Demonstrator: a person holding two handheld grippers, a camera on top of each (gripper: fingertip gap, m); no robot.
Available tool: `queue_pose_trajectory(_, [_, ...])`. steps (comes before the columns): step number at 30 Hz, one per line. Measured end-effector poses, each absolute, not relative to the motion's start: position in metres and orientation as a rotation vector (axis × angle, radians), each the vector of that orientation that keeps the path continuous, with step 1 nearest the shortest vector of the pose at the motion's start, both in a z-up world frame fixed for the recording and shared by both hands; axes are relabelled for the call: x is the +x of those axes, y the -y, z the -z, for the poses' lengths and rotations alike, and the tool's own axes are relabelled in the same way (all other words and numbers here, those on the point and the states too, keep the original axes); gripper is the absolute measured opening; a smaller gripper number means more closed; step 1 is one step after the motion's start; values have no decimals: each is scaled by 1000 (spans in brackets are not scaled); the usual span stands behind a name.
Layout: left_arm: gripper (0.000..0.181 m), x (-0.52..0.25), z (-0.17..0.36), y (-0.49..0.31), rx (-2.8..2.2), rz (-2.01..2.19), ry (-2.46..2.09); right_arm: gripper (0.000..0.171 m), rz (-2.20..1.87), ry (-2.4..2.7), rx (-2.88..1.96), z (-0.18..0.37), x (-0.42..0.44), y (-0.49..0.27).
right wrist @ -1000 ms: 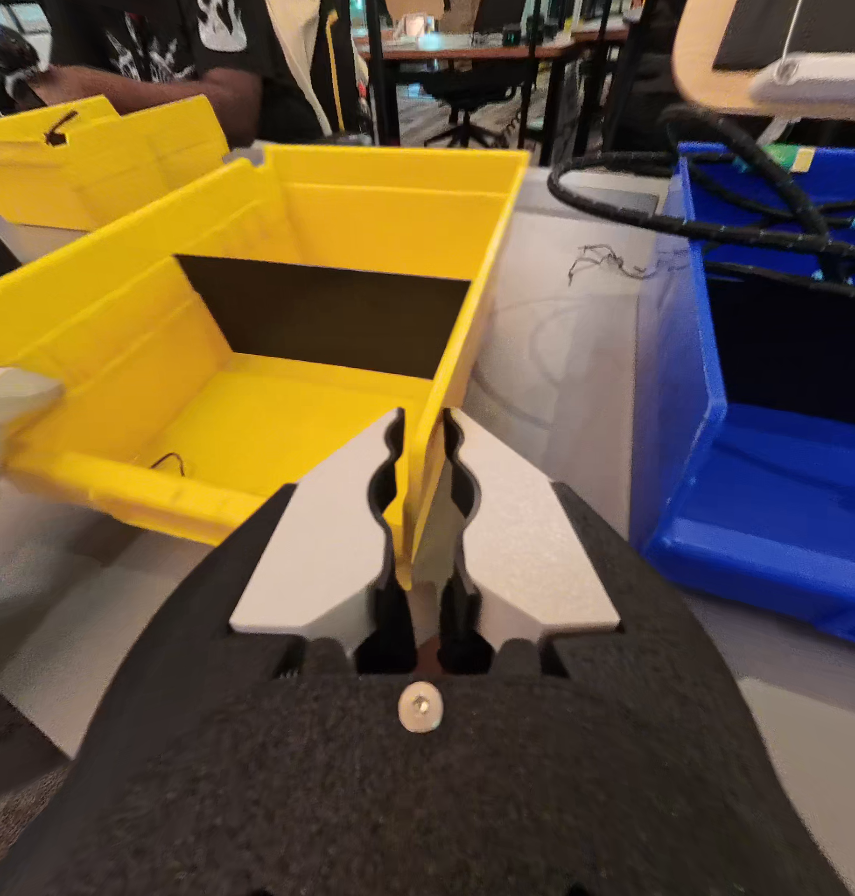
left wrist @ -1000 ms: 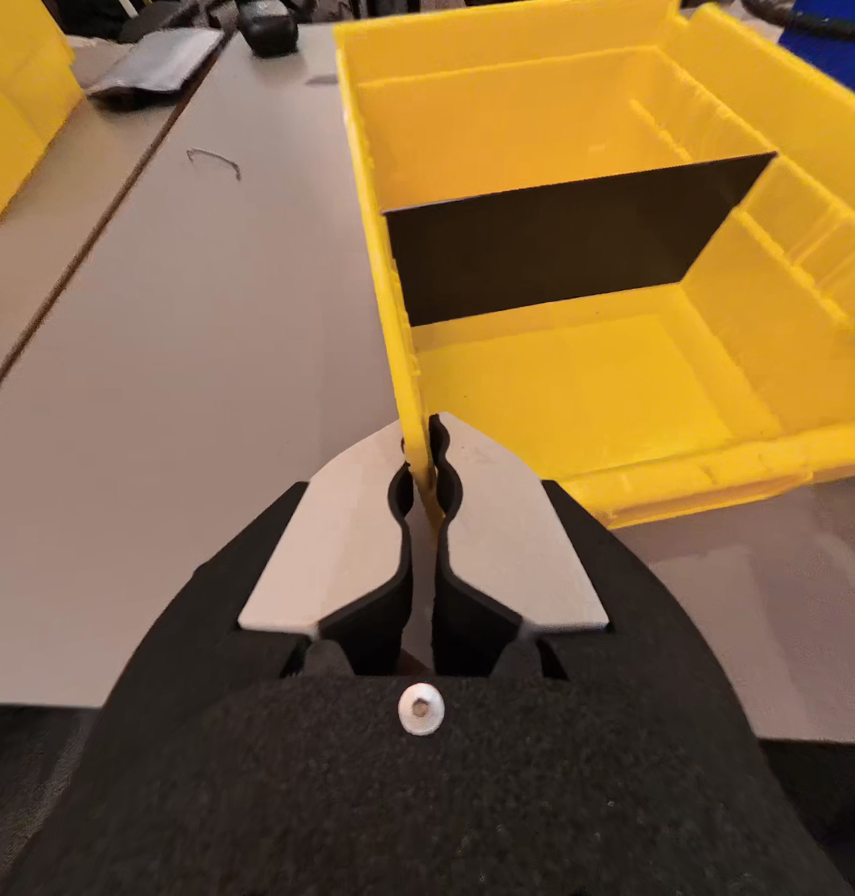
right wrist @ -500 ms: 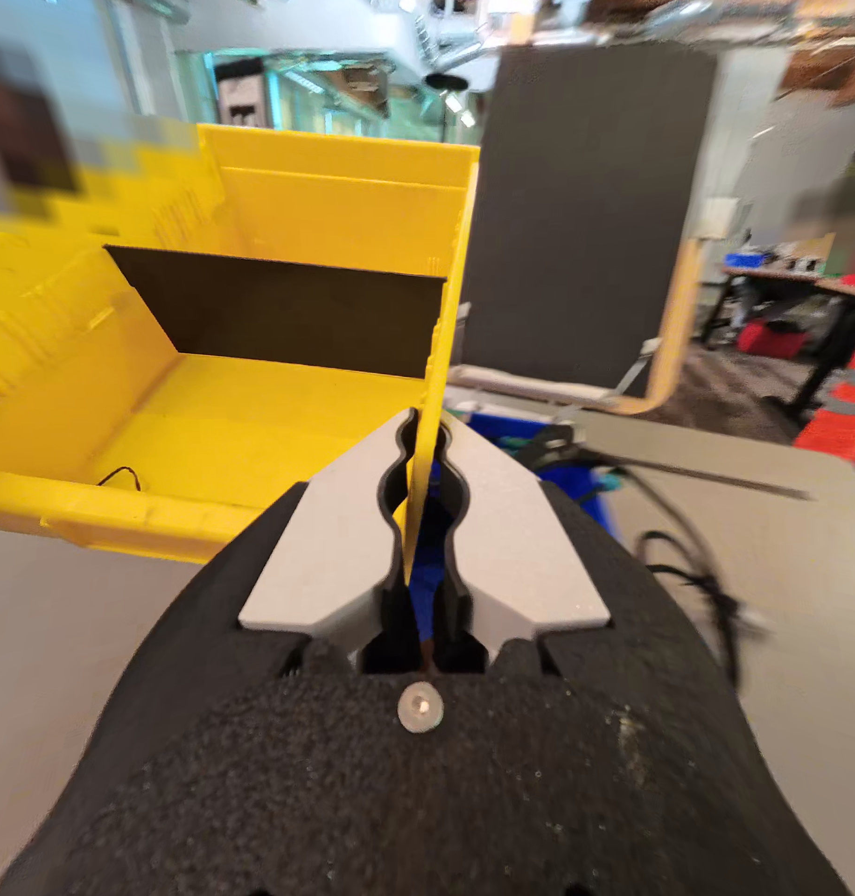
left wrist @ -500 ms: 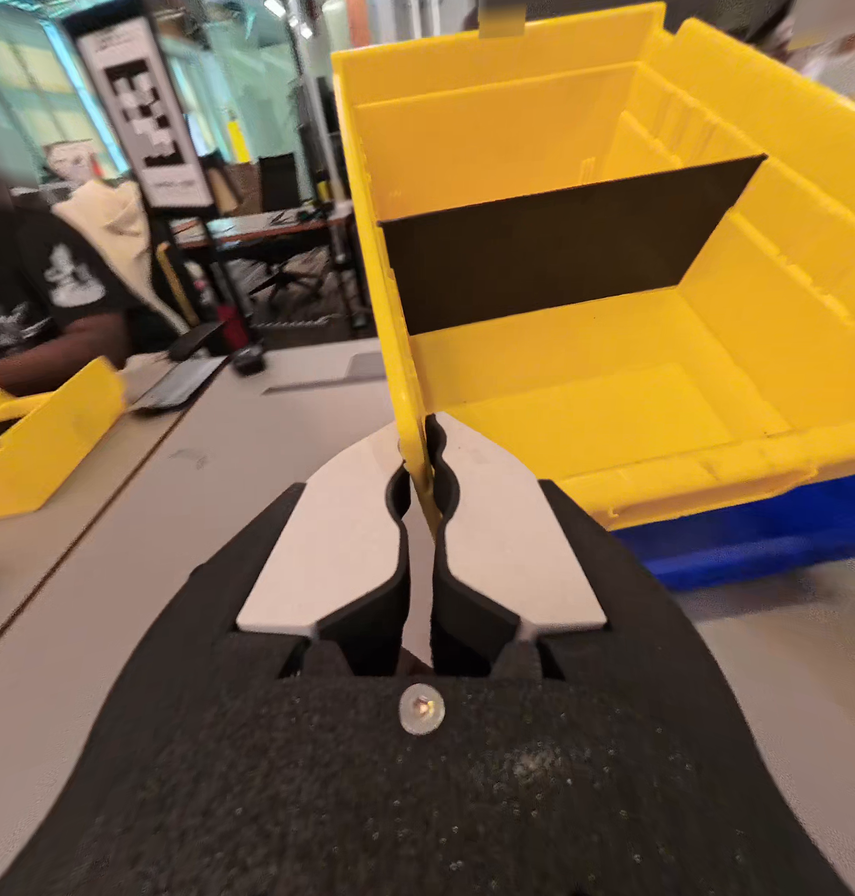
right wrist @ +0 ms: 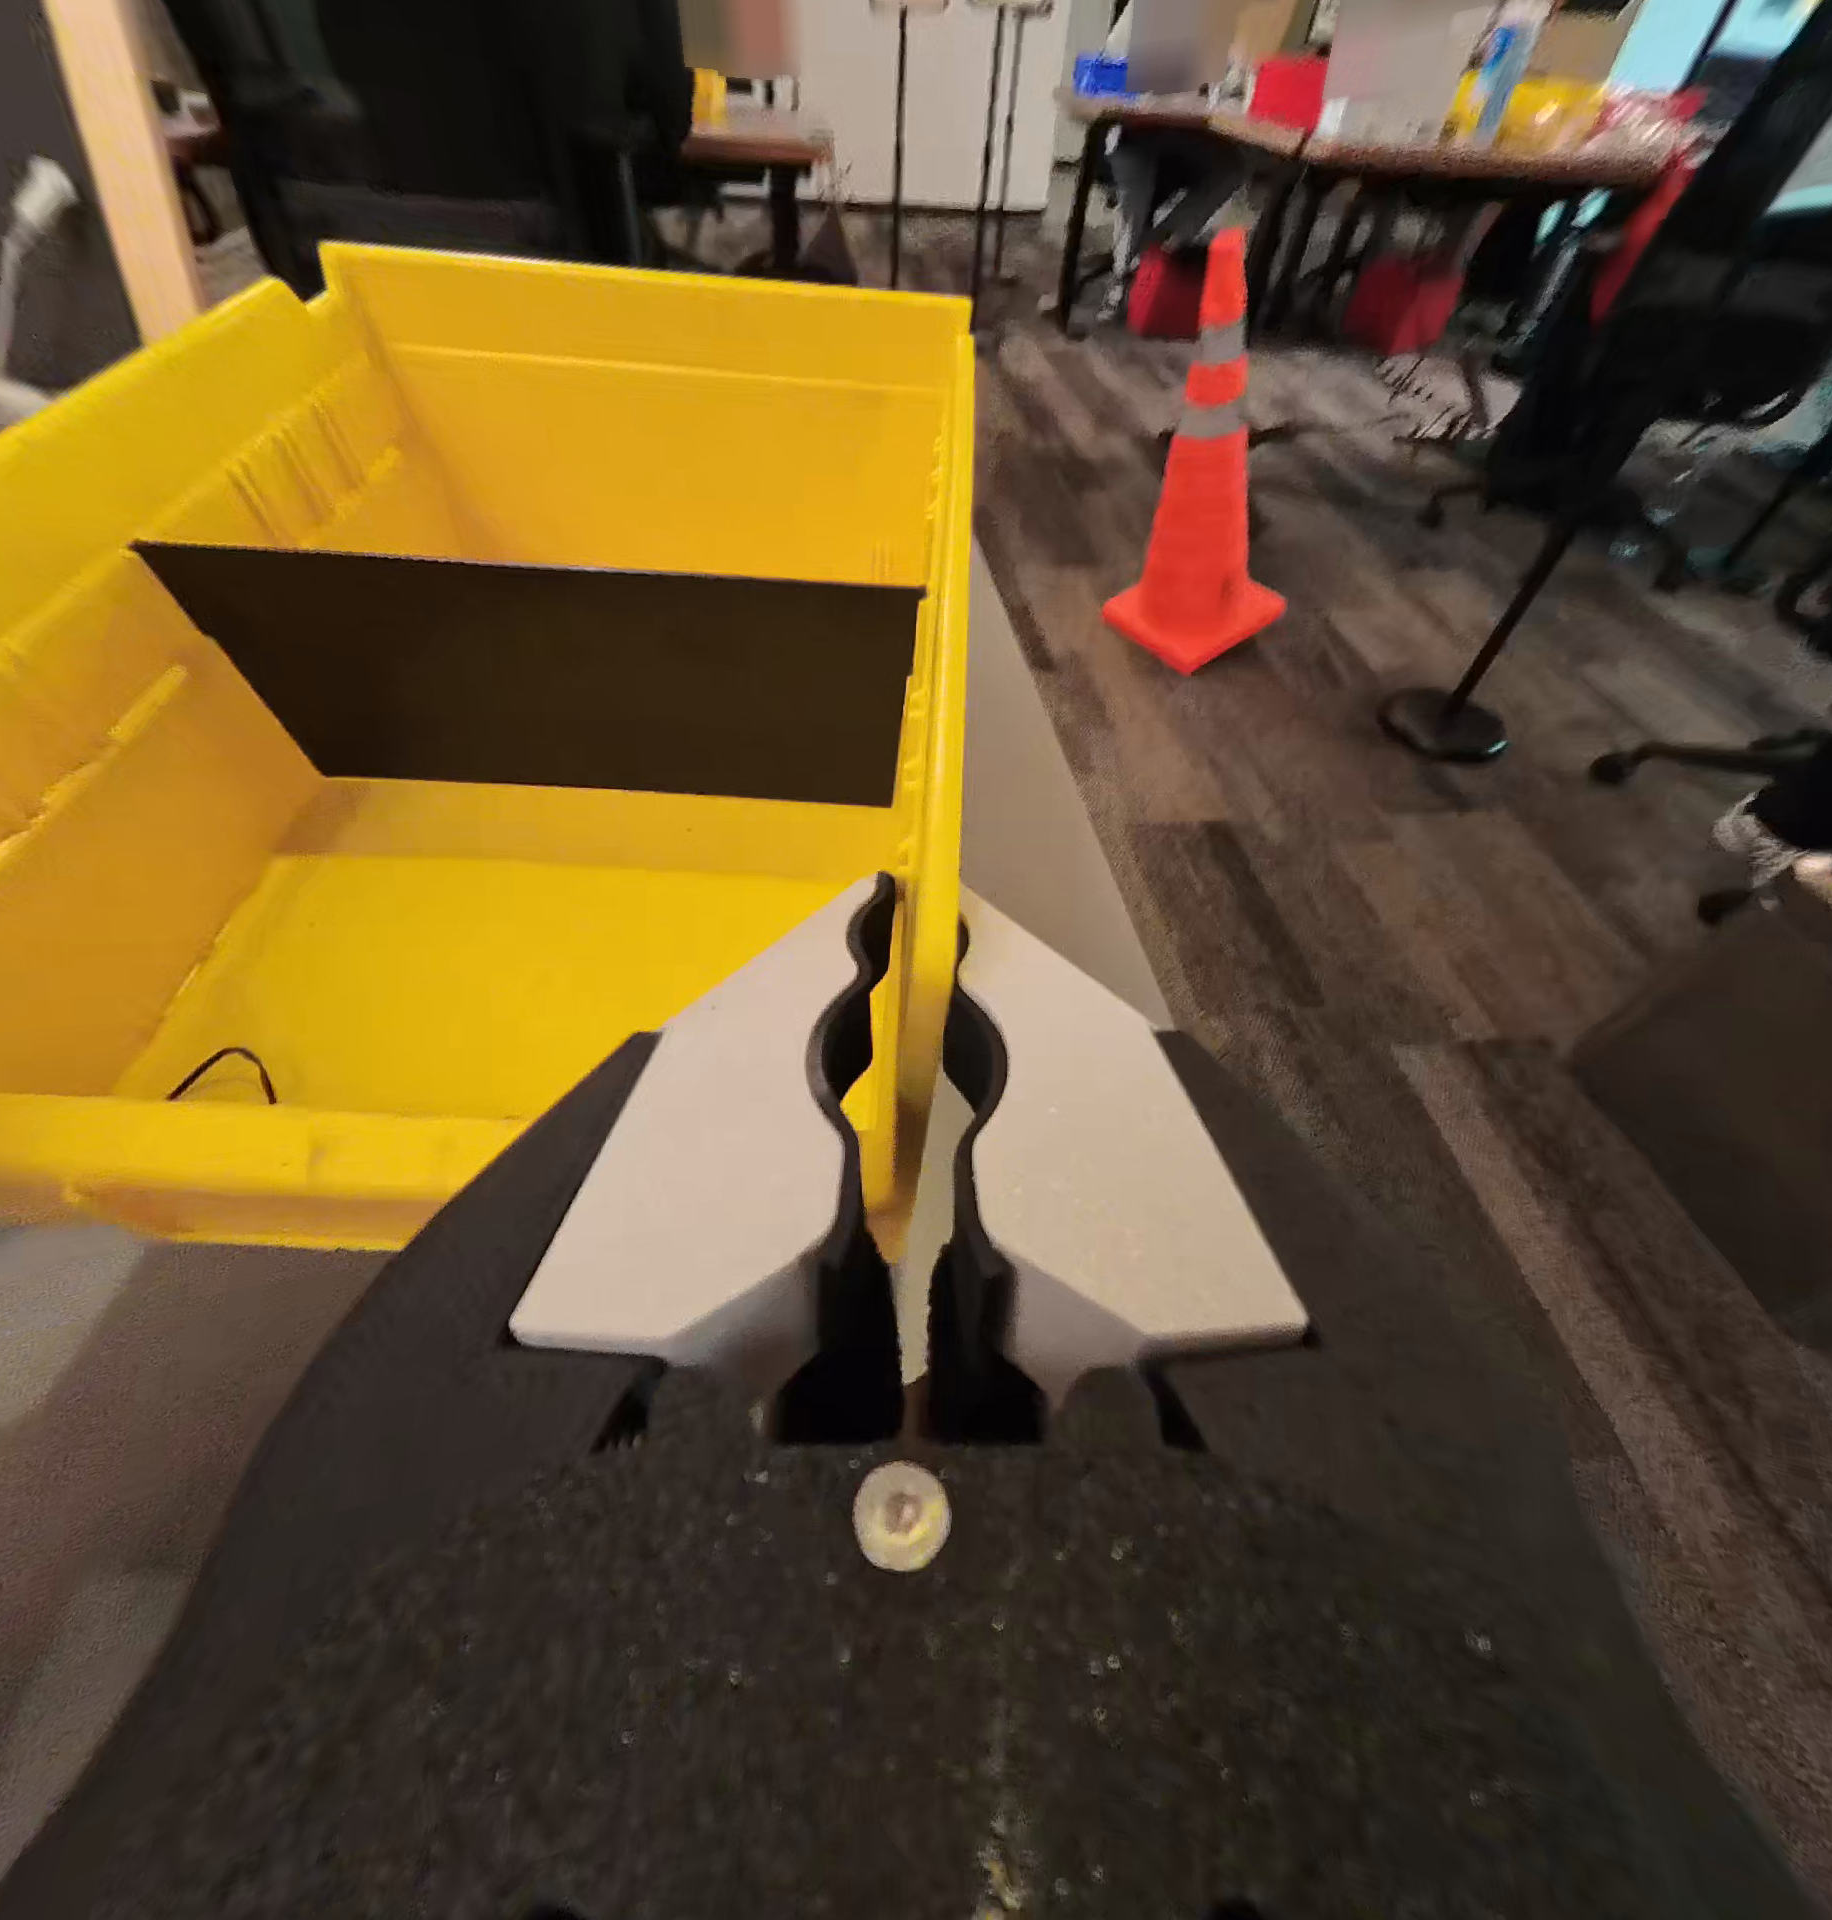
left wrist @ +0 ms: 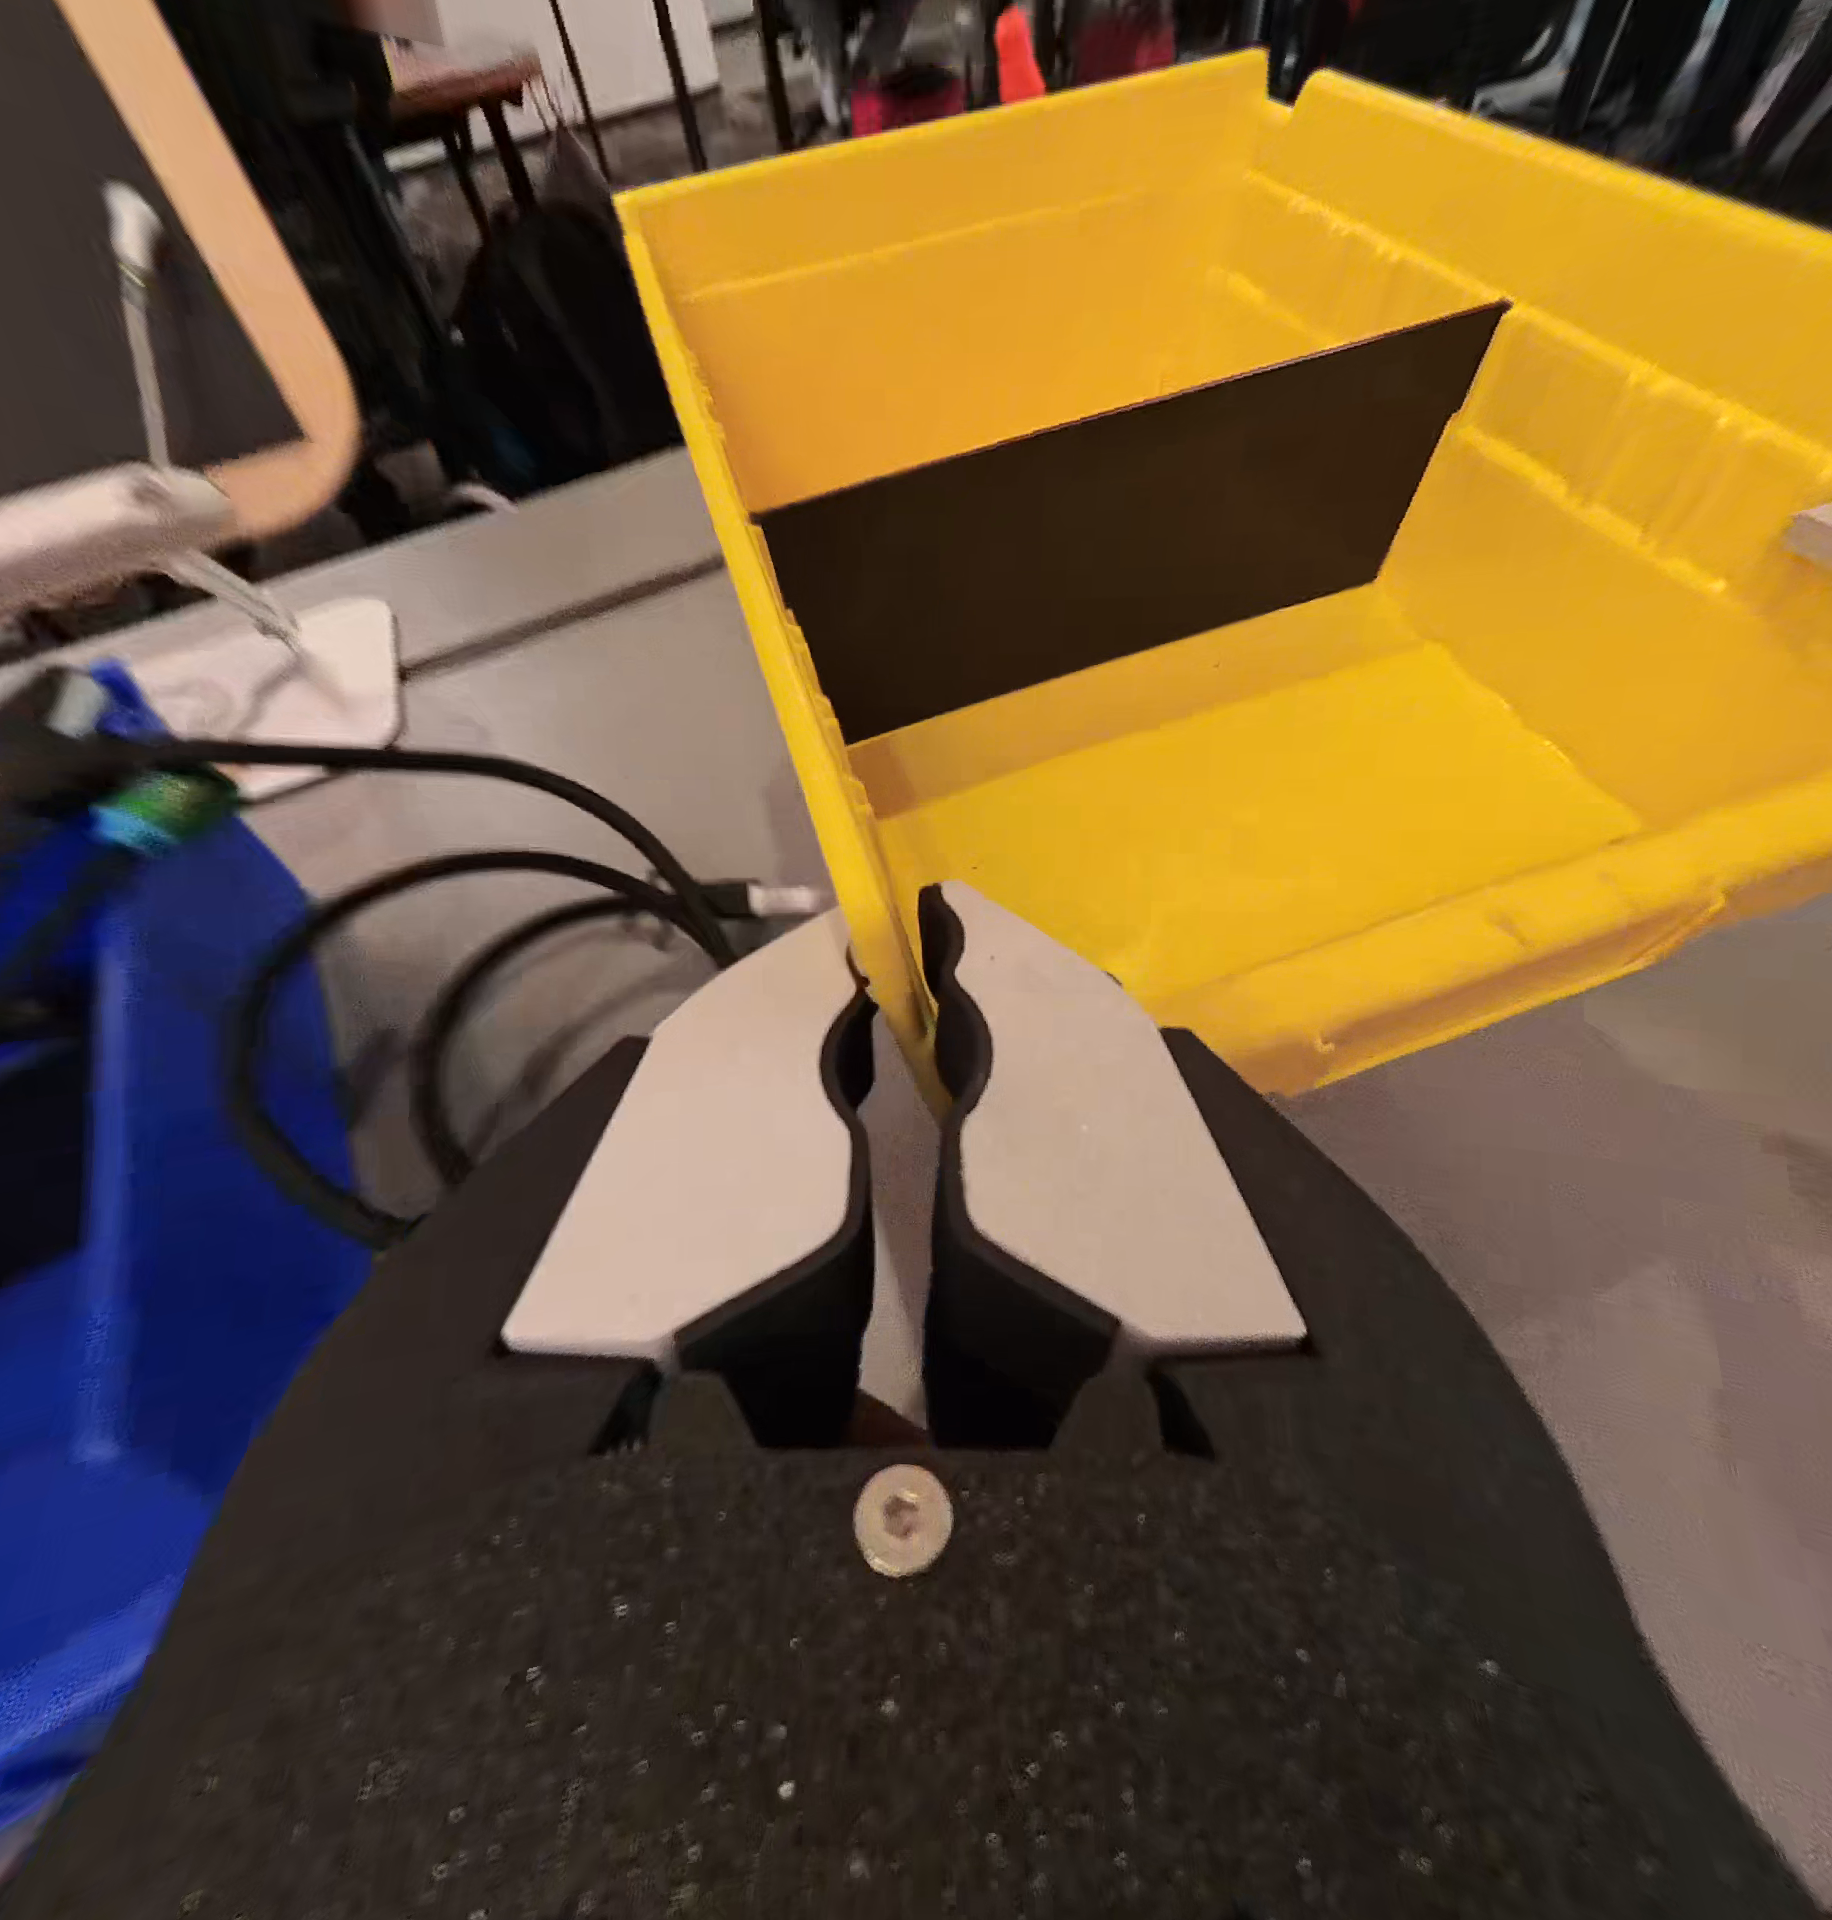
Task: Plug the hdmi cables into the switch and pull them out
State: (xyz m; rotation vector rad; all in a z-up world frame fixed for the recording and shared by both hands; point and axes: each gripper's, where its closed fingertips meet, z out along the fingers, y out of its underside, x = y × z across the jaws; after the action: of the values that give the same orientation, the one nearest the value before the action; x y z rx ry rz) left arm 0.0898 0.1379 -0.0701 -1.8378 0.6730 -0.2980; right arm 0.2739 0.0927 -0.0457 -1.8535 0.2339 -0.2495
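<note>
Each hand-held gripper, left (left wrist: 896, 940) and right (right wrist: 922, 914), pinches a thin side wall of the smooth yellow plastic bin (left wrist: 1255, 821); matte black divider (left wrist: 1099, 540) inside.

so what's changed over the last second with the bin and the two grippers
The yellow bin has been lifted off the table and swung round: the blue bin and black cables now lie to its left, and floor with an orange cone shows past its right wall. Unchanged: left gripper and right gripper stay clamped on its side walls.

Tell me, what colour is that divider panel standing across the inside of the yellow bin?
Black: the divider shows best in the right wrist view.
</note>
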Motion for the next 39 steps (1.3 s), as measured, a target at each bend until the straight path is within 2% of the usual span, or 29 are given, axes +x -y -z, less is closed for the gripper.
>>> queue_pose_trajectory(6, [11, 115, 130, -125, -1920, 335, -711, 4, 156, -144, -1960, 107, 305, -99])
queue_pose_trajectory(11, [18, 117, 137, -117, -1894, 368, -762, 4, 50, -219, -1899, 122, 307, -107])
queue_pose_trajectory(15, [33, 117, 126, -87, -1920, 672, -830, 6, 48, -245, -1896, 122, 308, -108])
queue_pose_trajectory(17, [33, 91, 103, -70, -1841, 819, -851, 7, -15, -279, -1843, 116, 308, -109])
queue_pose_trajectory(19, [33, 39, 83, -70, -1788, 841, -836, 20, -46, -339, -1810, 106, 313, -105])
queue_pose_trajectory(23, [34, -117, 59, -117, -1755, 580, -654, 28, 67, -374, -1761, 61, 315, -96])
queue_pose_trajectory(27, [35, -263, 61, -164, -1806, 287, -393, 28, 84, -148, -1656, -6, 231, -113])
queue_pose_trajectory(31, [42, -294, 86, -174, -1902, 338, -312, 28, -41, 97, -1665, -28, 91, -147])
queue_pose_trajectory(33, [52, -286, 96, -177, -1929, 410, -322, 28, -150, 169, -1681, -14, 20, -160])
queue_pose_trajectory(35, [49, -279, 98, -180, -1930, 429, -325, 28, -281, 189, -1750, 20, -37, -169])
queue_pose_trajectory(39, [44, -264, 110, -182, -1944, 390, -400, 32, -191, 135, -1852, 88, -65, -183])
